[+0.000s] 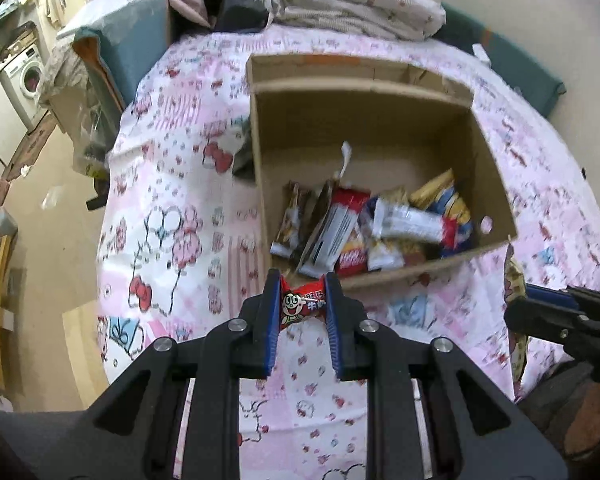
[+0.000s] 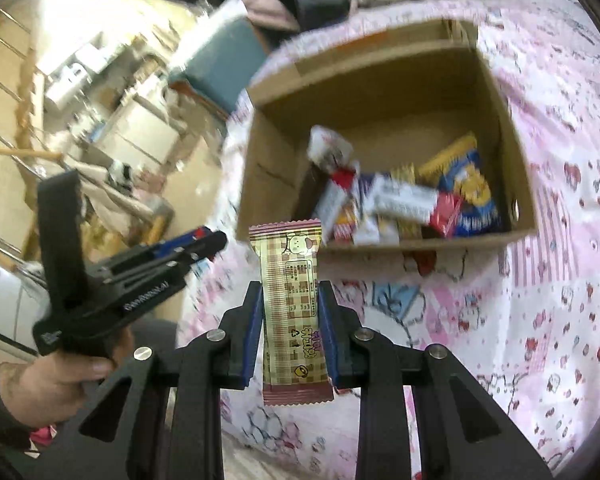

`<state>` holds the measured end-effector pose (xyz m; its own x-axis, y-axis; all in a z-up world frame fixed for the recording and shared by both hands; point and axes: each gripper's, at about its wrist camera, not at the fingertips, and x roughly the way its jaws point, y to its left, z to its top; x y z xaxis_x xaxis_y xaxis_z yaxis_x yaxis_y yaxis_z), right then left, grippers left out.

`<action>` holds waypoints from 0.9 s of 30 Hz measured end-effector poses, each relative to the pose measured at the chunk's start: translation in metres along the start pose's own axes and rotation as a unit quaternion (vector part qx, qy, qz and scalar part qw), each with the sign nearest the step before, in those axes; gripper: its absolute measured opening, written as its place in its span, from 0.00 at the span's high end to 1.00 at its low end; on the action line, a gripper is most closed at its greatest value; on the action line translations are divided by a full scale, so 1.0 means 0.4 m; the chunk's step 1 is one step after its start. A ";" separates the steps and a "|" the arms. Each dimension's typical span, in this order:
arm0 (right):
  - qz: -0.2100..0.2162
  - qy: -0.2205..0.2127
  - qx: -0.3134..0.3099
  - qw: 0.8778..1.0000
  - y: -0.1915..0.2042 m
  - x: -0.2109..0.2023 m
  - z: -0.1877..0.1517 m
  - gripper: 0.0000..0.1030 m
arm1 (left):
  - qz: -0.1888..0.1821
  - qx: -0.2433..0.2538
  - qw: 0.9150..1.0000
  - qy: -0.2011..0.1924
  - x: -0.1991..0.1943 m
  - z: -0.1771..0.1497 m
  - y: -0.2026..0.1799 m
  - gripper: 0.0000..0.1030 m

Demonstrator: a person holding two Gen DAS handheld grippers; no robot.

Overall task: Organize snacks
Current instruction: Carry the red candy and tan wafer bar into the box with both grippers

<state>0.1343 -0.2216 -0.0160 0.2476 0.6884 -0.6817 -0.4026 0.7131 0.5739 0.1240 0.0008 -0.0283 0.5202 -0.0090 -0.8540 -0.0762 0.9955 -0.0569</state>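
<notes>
Left tool (image 1: 302,304): closed on a small red candy packet (image 1: 301,305) w/ a cartoon face, pinched crosswise between the blue pads, held above the bed sheet (image 1: 160,208) just short of the box's near wall. Right tool (image 2: 288,312): closed on a long gold plaid wafer pack (image 2: 290,304), held upright, top end sticking out past the fingertips, bottom end hanging below the pads.

Outward from there: cardboard box (image 1: 496,184) sits on the bed at 12 o'clock from the left tool, approx 1 o'clock from the right tool. It's open-topped and already holds a loose pile of snacks (image 1: 364,220) – red/white bars, a yellow-blue bag, brown wrappers – heaped toward the near wall; far half of the box floor bare. In the right view the box (image 2: 516,160) shows the same pile.

Progress, my read: mostly done. Bulk of snacks are in; two items in hand, not yet dropped. No other loose snacks visible on the sheet, though the views are blurred and parts of the bed are out of frame, so can't rule out more. Left: carry both over the rim and release.
</notes>
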 end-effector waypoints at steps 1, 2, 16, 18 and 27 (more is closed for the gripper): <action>0.004 -0.012 0.002 1.000 -0.001 -0.011 0.007 0.73 | -0.002 0.000 1.000 -0.004 -0.006 0.012 -0.005 0.83; 0.005 -0.026 0.005 1.000 -0.005 -0.021 0.017 0.73 | -0.003 0.000 1.000 -0.006 -0.009 0.022 -0.010 0.83; -0.070 -0.078 0.097 0.990 -0.163 -0.026 0.155 0.73 | -0.021 0.017 1.000 -0.011 0.034 0.157 -0.098 0.83; -0.079 -0.067 0.096 0.990 -0.174 -0.004 0.161 0.73 | -0.018 0.017 1.000 -0.007 0.055 0.168 -0.111 0.83; -0.063 -0.040 0.123 0.990 -0.204 0.070 0.168 0.72 | -0.023 0.025 0.999 0.029 0.158 0.162 -0.154 0.82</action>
<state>0.2332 -0.2517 -0.0516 0.3550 0.5930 -0.7228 -0.1398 0.7981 0.5861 0.2165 -0.0552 -0.0452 0.4727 -0.0579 -0.8793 -0.0103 0.9974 -0.0712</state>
